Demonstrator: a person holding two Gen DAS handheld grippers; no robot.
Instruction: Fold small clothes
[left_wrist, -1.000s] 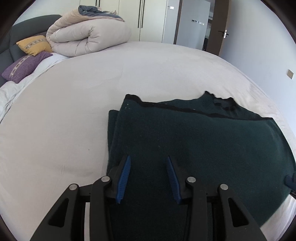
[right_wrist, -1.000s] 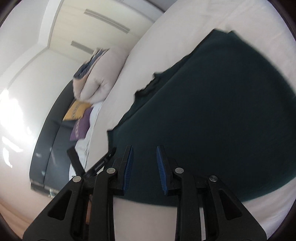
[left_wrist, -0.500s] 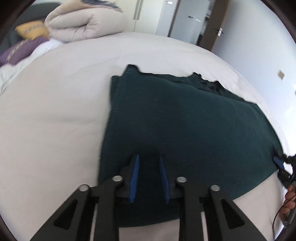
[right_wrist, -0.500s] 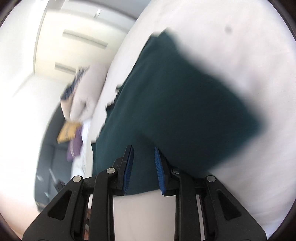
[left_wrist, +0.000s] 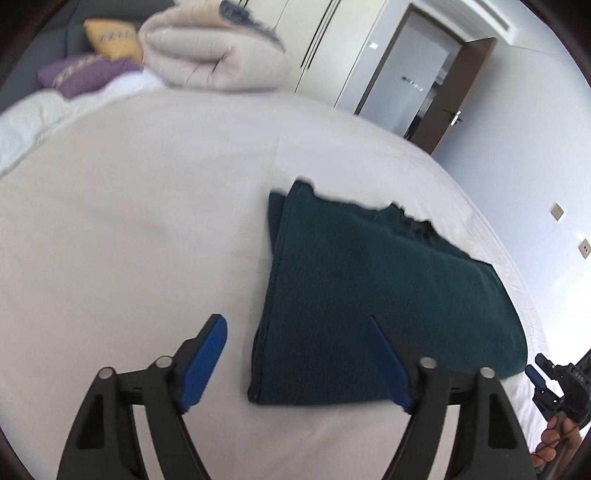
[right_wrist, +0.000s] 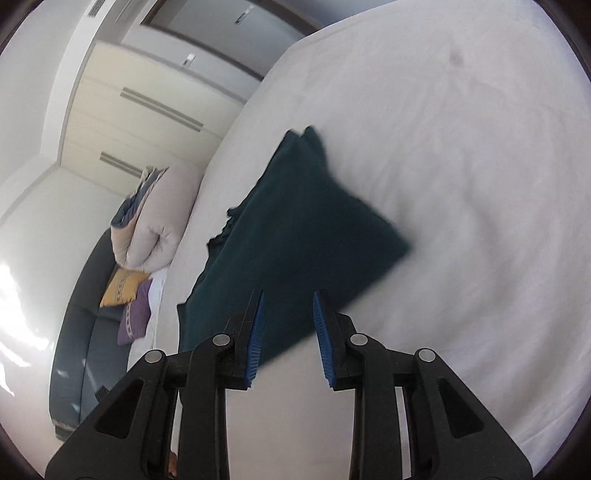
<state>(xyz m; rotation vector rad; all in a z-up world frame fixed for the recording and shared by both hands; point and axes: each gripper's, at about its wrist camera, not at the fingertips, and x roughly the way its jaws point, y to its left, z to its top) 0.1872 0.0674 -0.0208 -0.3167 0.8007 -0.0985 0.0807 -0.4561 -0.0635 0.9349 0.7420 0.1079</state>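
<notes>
Teal folded sweater (left_wrist: 373, 295) on bed, left hand-held gripper (left_wrist: 295, 354) opening empty, right hand-held gripper (right_wrist: 288, 325) opening empty, left view alone shows doorway (left_wrist: 424, 85)

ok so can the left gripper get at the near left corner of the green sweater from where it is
Probably yes. The left gripper sits just above the near edge of the folded green sweater, its jaws opening wide either side of that corner, with nothing pinched. Only bare bed sheet lies around it; the right gripper is off to the side.

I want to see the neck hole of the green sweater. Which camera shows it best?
The left wrist view: the dark green knitted sweater lies broad there, its notched neckline on the far edge. The right wrist view shows it tilted and blurred, the neckline only a small ragged dip.
</notes>
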